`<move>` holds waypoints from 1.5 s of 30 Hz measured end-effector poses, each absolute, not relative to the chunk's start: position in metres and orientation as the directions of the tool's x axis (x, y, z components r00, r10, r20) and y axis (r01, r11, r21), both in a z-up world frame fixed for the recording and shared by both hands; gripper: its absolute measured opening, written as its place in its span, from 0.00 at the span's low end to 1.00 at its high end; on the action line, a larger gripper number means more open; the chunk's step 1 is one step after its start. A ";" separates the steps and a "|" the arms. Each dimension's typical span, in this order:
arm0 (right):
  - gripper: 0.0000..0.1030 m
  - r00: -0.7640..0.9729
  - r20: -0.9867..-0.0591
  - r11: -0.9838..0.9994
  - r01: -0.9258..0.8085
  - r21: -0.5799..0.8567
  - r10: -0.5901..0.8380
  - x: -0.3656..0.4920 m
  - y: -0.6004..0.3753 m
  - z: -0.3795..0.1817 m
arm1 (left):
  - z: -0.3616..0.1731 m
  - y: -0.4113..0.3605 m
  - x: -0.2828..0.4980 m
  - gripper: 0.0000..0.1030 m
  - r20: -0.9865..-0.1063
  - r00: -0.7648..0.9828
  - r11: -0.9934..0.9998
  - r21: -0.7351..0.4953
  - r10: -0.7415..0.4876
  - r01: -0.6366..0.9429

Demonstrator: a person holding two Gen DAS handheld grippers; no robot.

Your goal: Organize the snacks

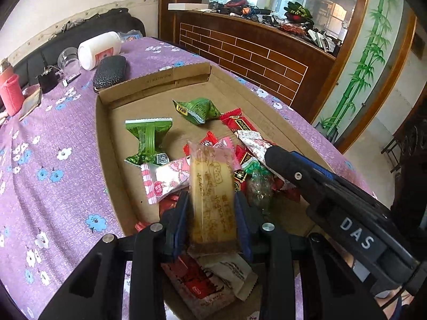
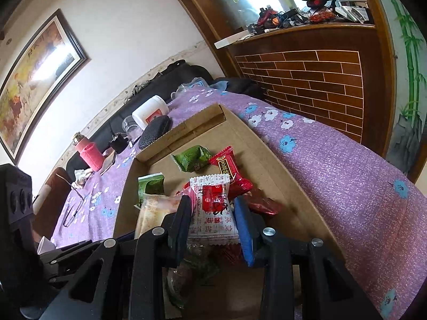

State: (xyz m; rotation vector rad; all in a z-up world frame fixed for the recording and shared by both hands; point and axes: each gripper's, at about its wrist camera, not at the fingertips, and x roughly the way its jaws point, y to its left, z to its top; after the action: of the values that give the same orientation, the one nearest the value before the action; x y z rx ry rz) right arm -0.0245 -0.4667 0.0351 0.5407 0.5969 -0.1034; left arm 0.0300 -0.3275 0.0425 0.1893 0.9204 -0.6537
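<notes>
A yellow cake packet point(image 1: 212, 200) is pinched by the left gripper point(image 1: 212, 210), a white-and-red packet point(image 2: 213, 213) by the right gripper point(image 2: 213, 221). Sorting is judged underway. Clear spots in the cardboard tray point(image 1: 104, 133) are needed next.

both cams sit right behind their fingers, tilted down, up close. past the fingertips both catch the same cardboard box point(image 1: 102, 133) point(image 2: 269, 160), purple tablecloth point(image 1: 53, 160) point(image 2: 347, 186) and brick-pattern counter point(image 1: 253, 53) point(image 2: 307, 85).

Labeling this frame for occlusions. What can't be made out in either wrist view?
- Left wrist view: lower end of the yellow cake packet hidden behind the left tool; its print is blurred.
- Left wrist view: snacks at the cardboard tray's right side covered by the right tool.
- Right wrist view: wrappers beneath the white and red packet, hidden by the tool and dark.
- Both: countertop clutter too small.
</notes>
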 end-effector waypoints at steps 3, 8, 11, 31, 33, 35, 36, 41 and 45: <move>0.35 0.826 -0.560 0.857 0.247 0.453 0.058 -0.025 -0.466 0.035 | 0.047 -0.327 0.024 0.31 -0.778 0.448 0.792 -0.101 -0.440 0.602; 0.38 0.827 -0.559 0.857 0.250 0.451 0.052 -0.027 -0.467 0.035 | 0.050 -0.322 0.014 0.34 -0.763 0.488 0.799 -0.062 -0.424 0.598; 0.40 0.827 -0.561 0.858 0.254 0.447 0.047 -0.027 -0.468 0.036 | 0.051 -0.317 0.007 0.39 -0.751 0.515 0.807 -0.040 -0.413 0.590; 0.58 0.813 -0.582 0.875 0.296 0.383 -0.021 -0.027 -0.462 0.039 | 0.076 -0.262 -0.040 0.65 -0.625 0.673 0.832 0.066 -0.396 0.551; 0.62 0.811 -0.584 0.877 0.306 0.370 -0.037 -0.027 -0.461 0.040 | 0.076 -0.255 -0.037 0.65 -0.614 0.685 0.843 0.059 -0.392 0.535; 0.68 0.811 -0.582 0.879 0.318 0.355 -0.059 -0.029 -0.460 0.041 | 0.075 -0.247 -0.033 0.70 -0.607 0.693 0.854 0.044 -0.389 0.518; 0.70 0.813 -0.578 0.881 0.324 0.345 -0.073 -0.030 -0.459 0.043 | 0.074 -0.243 -0.031 0.72 -0.604 0.698 0.861 0.036 -0.385 0.507; 0.74 0.827 -0.543 0.901 0.336 0.275 -0.143 -0.043 -0.446 0.055 | 0.071 -0.228 -0.026 0.91 -0.562 0.765 0.903 0.071 -0.314 0.423; 0.87 0.852 -0.479 0.915 0.344 0.210 -0.211 -0.065 -0.426 0.068 | 0.071 -0.222 -0.021 0.97 -0.558 0.786 0.924 0.085 -0.267 0.374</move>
State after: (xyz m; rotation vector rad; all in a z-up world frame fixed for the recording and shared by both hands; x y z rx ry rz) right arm -0.0652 -0.4259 0.0676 0.2953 0.4662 -0.2963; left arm -0.0210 -0.2221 0.0713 0.1954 0.5697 -0.3476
